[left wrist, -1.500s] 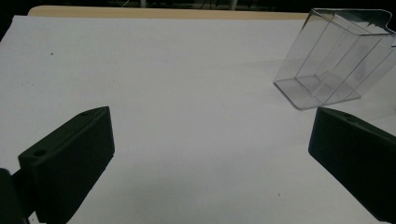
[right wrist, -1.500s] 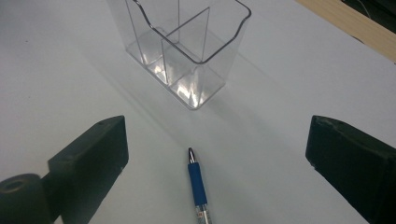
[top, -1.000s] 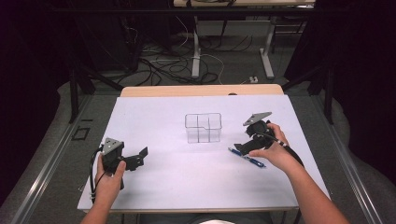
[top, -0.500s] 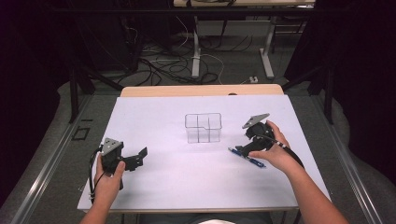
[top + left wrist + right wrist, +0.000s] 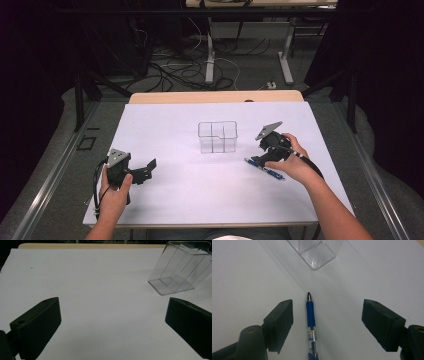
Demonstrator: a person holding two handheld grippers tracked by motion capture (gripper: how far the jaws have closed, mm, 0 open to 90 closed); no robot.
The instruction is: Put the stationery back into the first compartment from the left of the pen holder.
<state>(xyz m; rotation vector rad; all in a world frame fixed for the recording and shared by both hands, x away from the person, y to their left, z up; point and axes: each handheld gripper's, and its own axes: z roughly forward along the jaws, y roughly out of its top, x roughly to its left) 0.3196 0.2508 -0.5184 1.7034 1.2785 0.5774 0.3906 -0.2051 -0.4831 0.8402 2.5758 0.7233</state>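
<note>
A blue pen (image 5: 311,325) lies flat on the white table, tip toward a clear plastic divided box (image 5: 217,136) at mid-table. My right gripper (image 5: 327,320) is open and hangs low over the pen, which lies between its jaws, closer to the left one and touching neither. In the high view the right gripper (image 5: 264,152) sits just right of the box, with the pen (image 5: 265,168) under the hand. My left gripper (image 5: 148,169) is open near the table's front left with nothing between its jaws. In the left gripper view the clear box (image 5: 180,267) stands at the upper right.
The white table top (image 5: 170,135) has a wooden strip (image 5: 215,97) along its far edge. Beyond it, cables and metal desk legs (image 5: 210,50) lie on the dark floor. A cable trails from each gripper toward the person.
The right gripper has shifted slightly over the pen. The left gripper has stayed in place.
</note>
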